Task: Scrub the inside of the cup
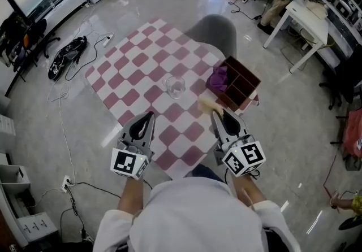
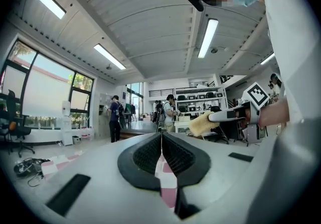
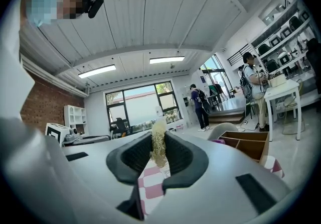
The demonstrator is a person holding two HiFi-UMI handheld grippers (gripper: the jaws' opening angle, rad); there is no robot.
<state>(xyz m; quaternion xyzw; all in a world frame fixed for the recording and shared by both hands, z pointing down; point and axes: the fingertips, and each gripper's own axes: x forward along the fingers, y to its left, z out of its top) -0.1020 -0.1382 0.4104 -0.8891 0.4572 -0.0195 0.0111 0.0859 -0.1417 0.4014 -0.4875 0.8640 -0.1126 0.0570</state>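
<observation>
Pink-and-white checks cover the table (image 1: 131,70), and both grippers are level at its near edge. Left gripper (image 1: 148,114) first: in its own view the black pads (image 2: 150,156) are pressed together with only the checked cloth showing beneath them. Over to the right gripper (image 1: 218,112): its jaws are clamped on a pale yellow sponge (image 1: 207,104), and the right gripper view shows the fibrous strip (image 3: 158,142) squeezed upright between the pads and poking out past the tips. From the left gripper view the same sponge (image 2: 201,123) sticks out sideways off the other tool.

Now outward. The cup (image 1: 175,86), clear glass, stands upright on the cloth ahead of both grippers and between their lines, apart from each; the checks show straight through it. Just right of it and beyond the sponge sits a brown wooden box (image 1: 244,84) with dividers, set at an angle on the table's right corner. A purple cloth (image 1: 218,78) is bunched in the compartment at the end nearest the cup. A grey chair (image 1: 214,30) stands behind the table's far side.
</observation>
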